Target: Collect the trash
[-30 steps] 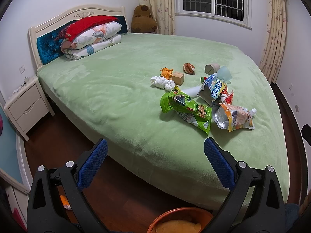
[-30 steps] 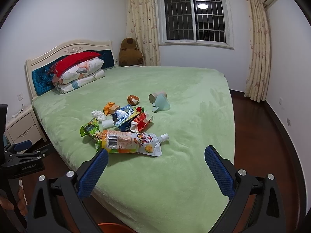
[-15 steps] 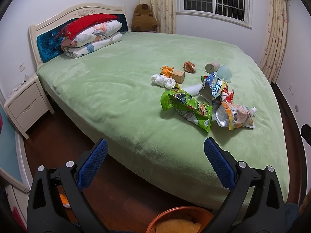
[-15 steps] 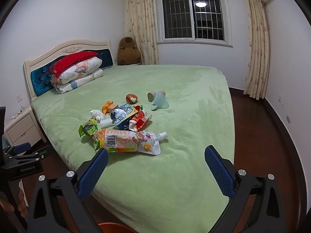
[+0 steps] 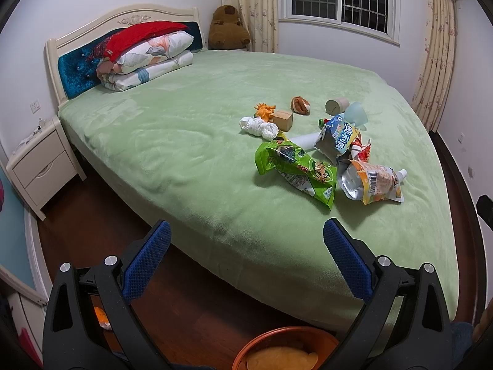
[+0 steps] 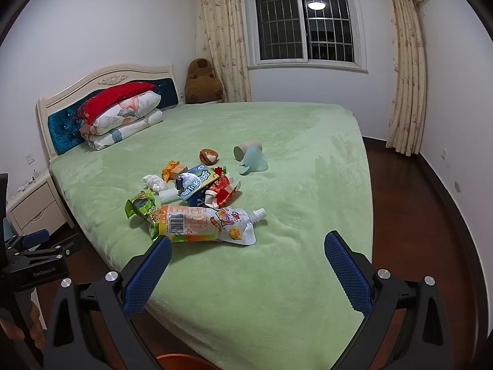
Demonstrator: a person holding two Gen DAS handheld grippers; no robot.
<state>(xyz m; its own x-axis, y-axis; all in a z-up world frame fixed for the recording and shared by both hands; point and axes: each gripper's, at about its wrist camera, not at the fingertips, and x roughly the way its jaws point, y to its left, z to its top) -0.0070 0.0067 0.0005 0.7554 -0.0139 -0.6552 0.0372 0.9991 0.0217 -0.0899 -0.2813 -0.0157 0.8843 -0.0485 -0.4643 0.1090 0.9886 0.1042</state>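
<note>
From the left wrist view, the left tool [image 5: 246,248] hangs released, its blue-padded fingers spread wide and holding nothing, poised over the near edge of the bed [image 5: 191,154] and the dark wood floor. The trash lies in a loose heap on the green cover, towards the right side of the bed: a green snack bag [image 5: 295,172] nearest, an orange spouted drink pouch [image 5: 372,182] just beside it on the right, a blue-and-white wrapper [image 5: 339,135] behind them, and a red wrapper [image 5: 363,151] partly tucked under. Farther back sit a crumpled white tissue [image 5: 258,127], a small cardboard box [image 5: 283,119], an orange scrap [image 5: 265,110], a brown lump [image 5: 300,104] and a paper cup [image 5: 336,105] lying on its side. At the bottom edge, below the fingers, shows the rim of an orange bin [image 5: 246,347].

From the right wrist view, the right tool [image 6: 246,251] is likewise released and empty, fingers wide apart, above the bed's corner. The drink pouch [image 6: 209,225] lies closest, just beyond the left finger, its spout pointing right; the green bag [image 6: 140,205] peeks out behind it. A pale blue cup [image 6: 254,162] leans against the paper cup [image 6: 246,150]. Pillows [image 6: 123,123] are stacked at the headboard.
</note>
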